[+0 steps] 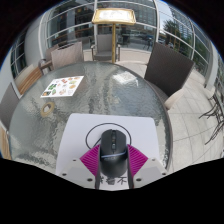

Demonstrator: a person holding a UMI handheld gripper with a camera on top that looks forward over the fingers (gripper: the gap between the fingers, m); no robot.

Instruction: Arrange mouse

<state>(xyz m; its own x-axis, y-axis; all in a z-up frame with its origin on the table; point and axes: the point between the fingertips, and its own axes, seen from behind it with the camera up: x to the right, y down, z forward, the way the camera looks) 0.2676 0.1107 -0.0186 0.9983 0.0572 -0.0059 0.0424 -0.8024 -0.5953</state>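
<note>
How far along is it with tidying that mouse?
Already done: the black mouse lies on the white mat on the round glass table. In hand: the gripper has the mouse between its two fingers, pink pads at either side; whether they press on it I cannot tell. Left: possibly squaring the mouse on the mat, then letting go and drawing back. The colourful card farther off looks untouched.

My gripper (112, 167) points forward and tilts down. I see both fingers low in the gripper view, each with a magenta pad (92, 160) on its inner face. Left pad and right pad angle inward toward each other like a shallow V. The jaws stand apart, and a dark object fills the gap between them. Whether both pads press on it, I cannot tell. No hand or sleeve visible.
</note>
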